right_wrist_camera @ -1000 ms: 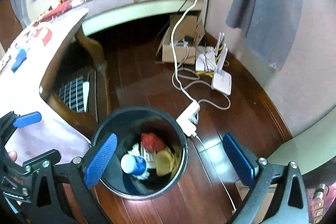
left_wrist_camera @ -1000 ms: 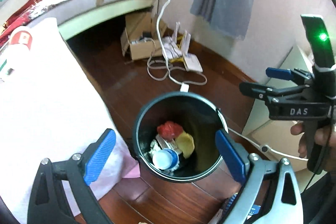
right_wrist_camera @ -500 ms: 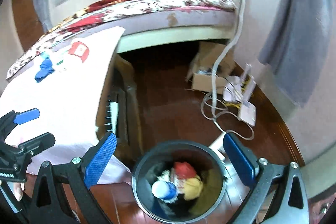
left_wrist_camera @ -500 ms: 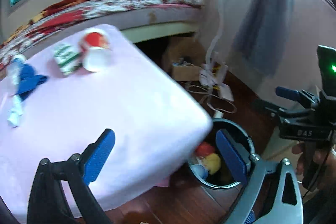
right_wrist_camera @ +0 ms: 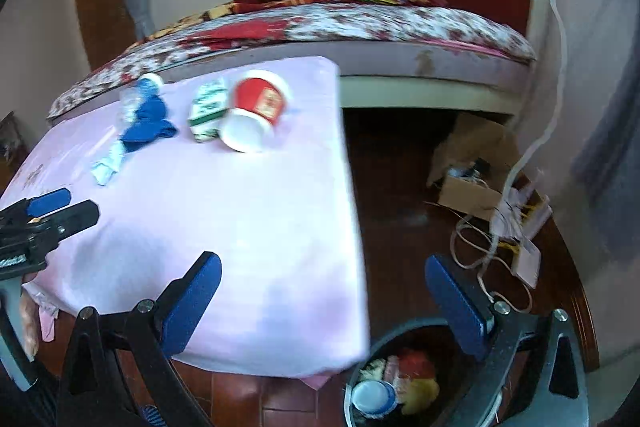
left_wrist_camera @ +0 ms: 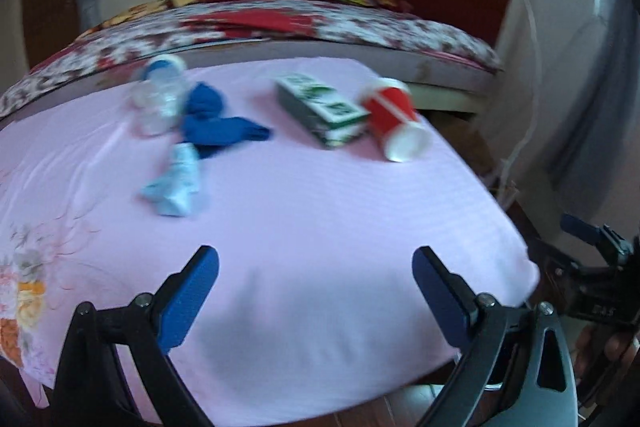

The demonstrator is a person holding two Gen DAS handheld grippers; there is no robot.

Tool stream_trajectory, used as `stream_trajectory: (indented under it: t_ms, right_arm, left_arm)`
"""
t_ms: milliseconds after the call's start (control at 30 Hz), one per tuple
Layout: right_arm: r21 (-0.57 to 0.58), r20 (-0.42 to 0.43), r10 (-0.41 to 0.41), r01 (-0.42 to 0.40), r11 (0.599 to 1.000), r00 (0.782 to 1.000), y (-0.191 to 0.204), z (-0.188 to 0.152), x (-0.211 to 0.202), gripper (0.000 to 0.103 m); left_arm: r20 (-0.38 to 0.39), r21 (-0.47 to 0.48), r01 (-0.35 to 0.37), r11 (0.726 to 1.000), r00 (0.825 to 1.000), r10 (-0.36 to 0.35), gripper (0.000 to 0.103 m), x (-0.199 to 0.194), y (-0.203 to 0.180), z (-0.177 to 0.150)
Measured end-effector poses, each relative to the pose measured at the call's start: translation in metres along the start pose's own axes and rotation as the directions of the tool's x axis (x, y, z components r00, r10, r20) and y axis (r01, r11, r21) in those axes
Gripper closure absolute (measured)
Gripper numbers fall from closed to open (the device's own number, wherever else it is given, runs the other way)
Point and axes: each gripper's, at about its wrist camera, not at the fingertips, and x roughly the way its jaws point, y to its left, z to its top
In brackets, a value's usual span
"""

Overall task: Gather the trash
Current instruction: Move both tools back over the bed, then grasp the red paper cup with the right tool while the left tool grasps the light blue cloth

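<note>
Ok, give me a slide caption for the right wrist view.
Open right gripper above a bin of trash, facing a pink table with a tipped red cup.

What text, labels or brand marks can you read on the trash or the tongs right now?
"DAS", faintly and partly blurred: on the body of the right tongs, seen from the left wrist view.
Green and white carton: has printing, too blurred to read.
Red paper cup: a yellowish printed panel, unreadable.
Light blue wrapper: no legible text.
Cup in the bin: no legible text.
Left tongs: no marking visible.
</note>
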Motion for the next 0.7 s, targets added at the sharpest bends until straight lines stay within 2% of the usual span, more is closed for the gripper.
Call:
stream_trajectory:
  t_ms: [167, 233, 333, 567, 700]
  right_arm:
    - [-0.080, 0.014, 0.071, -0.070, 0.994, 0.997, 0.041, 0.024, 0.011, 0.000]
    - [-0.105, 0.018, 0.071, -0.068, 0.992, 0.997, 0.053, 0.035, 0.017, 0.000]
    - [-0.130, -0.001, 0.057, -0.057, 0.990, 0.998, 0.065, 0.055, 0.036, 0.000]
    - [-0.110, -0.050, 0.036, -0.042, 0.993, 0.998, 0.069, 0.095, 0.088, 0.000]
    - [-0.102, -0.071, 0.024, -0.031, 0.994, 0.997, 0.067, 0.107, 0.113, 0.000]
  left_arm:
    - [0.002, -0.020, -0.070, 0.997, 0.998, 0.070, 0.008, 0.010, 0.038, 0.012]
    - [-0.013, -0.018, -0.123, 0.992, 0.992, 0.123, 0.016, 0.020, 0.051, 0.021]
    - [-0.031, -0.044, -0.159, 0.986, 0.987, 0.158, 0.018, 0.037, 0.074, 0.032]
    - [-0.098, -0.104, -0.159, 0.982, 0.984, 0.149, 0.021, 0.070, 0.099, 0.034]
    - [-0.096, -0.096, -0.157, 0.983, 0.984, 0.147, 0.021, 0.073, 0.096, 0.039]
